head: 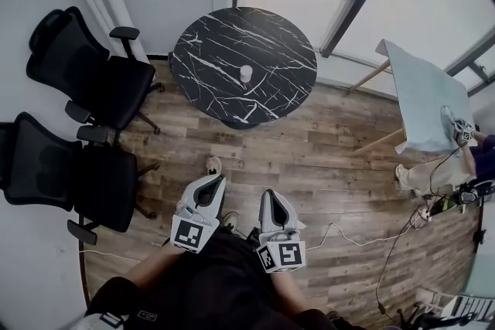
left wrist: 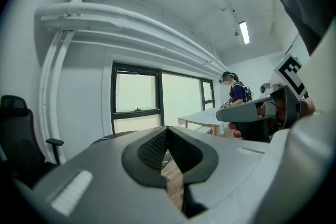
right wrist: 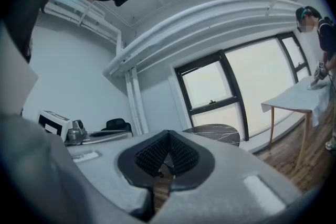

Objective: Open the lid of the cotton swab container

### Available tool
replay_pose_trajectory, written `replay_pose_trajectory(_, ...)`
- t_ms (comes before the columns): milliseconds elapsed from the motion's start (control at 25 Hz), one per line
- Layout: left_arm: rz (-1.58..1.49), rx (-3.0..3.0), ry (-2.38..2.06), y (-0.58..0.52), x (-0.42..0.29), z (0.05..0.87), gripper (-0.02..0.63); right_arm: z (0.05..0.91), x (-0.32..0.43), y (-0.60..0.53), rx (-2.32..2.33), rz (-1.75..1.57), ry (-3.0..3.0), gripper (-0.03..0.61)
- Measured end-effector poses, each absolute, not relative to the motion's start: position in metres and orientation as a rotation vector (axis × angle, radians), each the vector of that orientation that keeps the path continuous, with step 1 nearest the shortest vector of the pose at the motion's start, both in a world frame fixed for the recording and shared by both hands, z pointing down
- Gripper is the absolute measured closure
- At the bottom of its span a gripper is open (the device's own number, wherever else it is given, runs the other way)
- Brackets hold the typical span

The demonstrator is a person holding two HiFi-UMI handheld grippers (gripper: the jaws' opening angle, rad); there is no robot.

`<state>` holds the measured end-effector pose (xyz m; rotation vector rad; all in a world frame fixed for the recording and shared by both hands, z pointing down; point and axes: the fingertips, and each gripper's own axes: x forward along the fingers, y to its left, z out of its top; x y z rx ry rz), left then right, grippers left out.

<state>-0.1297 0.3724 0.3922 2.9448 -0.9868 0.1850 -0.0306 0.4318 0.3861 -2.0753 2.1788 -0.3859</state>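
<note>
A small white cotton swab container (head: 246, 74) stands near the middle of a round black marble table (head: 216, 42) at the far side of the room. My left gripper (head: 210, 180) and right gripper (head: 272, 197) are held close to my body over the wooden floor, well short of the table. Both point toward it, side by side. The jaws of the left gripper (left wrist: 167, 136) are shut with nothing between them. The right gripper (right wrist: 168, 140) is also shut and empty. The container's lid is on.
Two black office chairs (head: 85, 73) (head: 66, 174) stand to the left of the table. A pale table (head: 425, 93) with a person (head: 464, 166) working at it is at the right. Cables (head: 363, 232) trail over the wooden floor.
</note>
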Motion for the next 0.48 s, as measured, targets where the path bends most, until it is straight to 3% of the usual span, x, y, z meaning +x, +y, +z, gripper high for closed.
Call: replay_pose_trajectory(480,0.207,2.917,-0.948,0.309,-0.091,0.416,0.617,0.413,0.003,0.382,-2.132,-0.432,2.195,0.581)
